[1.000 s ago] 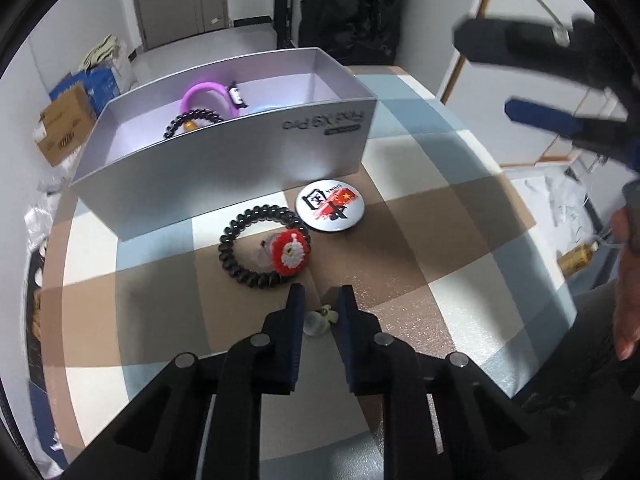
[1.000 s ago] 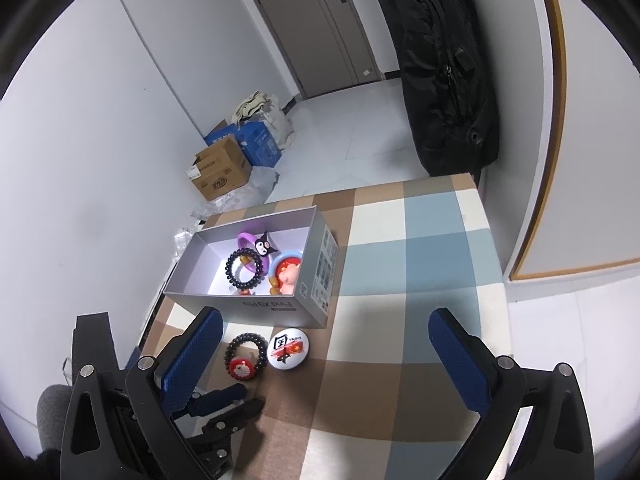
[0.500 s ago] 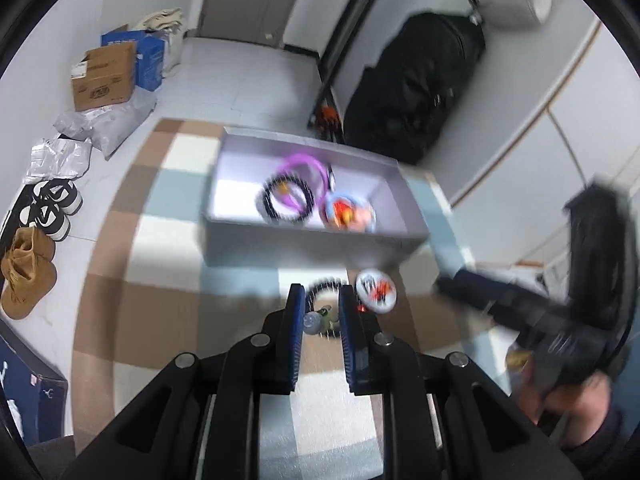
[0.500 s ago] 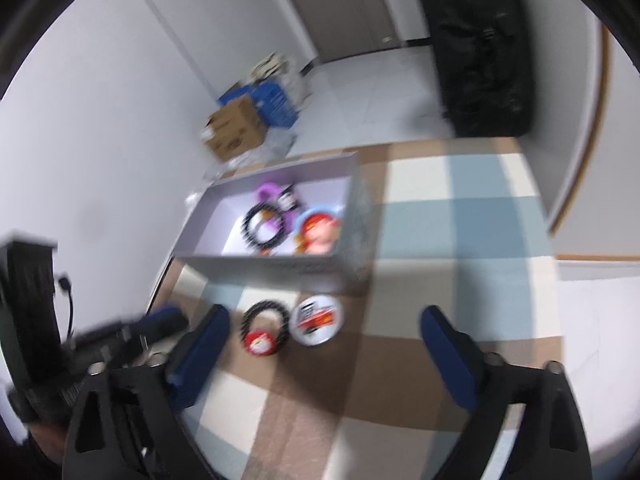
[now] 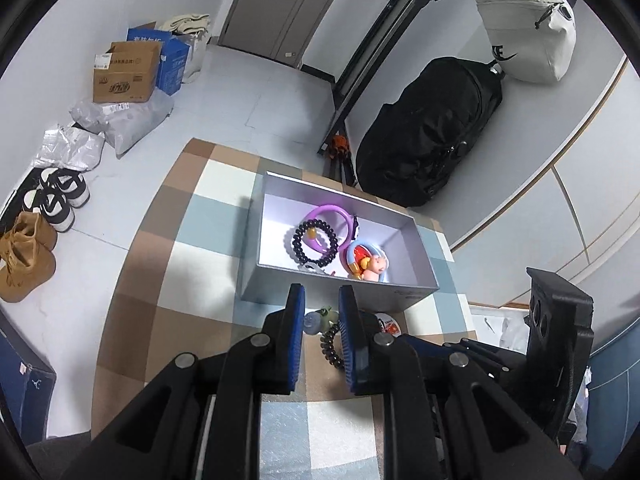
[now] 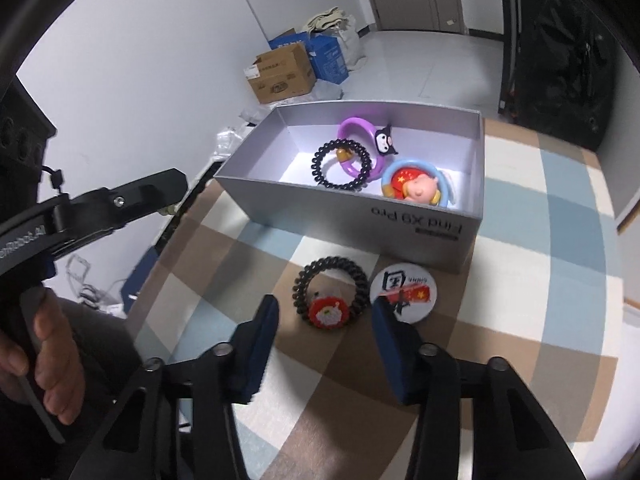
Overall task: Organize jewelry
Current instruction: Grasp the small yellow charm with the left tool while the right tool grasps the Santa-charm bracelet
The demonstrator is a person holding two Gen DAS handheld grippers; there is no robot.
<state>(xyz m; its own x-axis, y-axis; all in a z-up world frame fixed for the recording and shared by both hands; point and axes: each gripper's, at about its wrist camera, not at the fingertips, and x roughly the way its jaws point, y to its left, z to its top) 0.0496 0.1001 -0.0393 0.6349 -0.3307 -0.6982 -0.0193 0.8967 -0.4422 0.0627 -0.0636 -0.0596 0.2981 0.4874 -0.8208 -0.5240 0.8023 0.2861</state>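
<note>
Checkered tablecloth (image 6: pixel 520 184) in tan, blue and white is covering the table, white floor and a door sitting beyond it; grey box (image 6: pixel 360 224) is standing ahead of both tools and is already holding three pieces, a purple ring (image 6: pixel 352 132) with a black cartoon charm, a black bead bracelet (image 6: pixel 342 164) lying over it, and a blue-rimmed figure clip (image 6: pixel 416 188) toward the right end; so part of the sorting is looking done; left gripper (image 5: pixel 321 312) is hovering above the table just short of the box's near wall, fingers clenched on a small charm (image 5: pixel 318 320), greenish and bluish, too small to identify further; judging by this, the charm is being carried to the box and is not yet over the opening; still left on the cloth are a black coil hair tie (image 6: pixel 330 292) with a red-and-white decoration and a round white badge (image 6: pixel 402 288), side by side just in front of the box; right gripper (image 6: pixel 324 316) is hanging spread wide just behind the hair tie, one finger to its left and the other overlapping the near edge of the badge in this view, gripping nothing; likely lining up for the hair tie next, though contact height is unclear; rough tally is three in, one in transit, two waiting.
</note>
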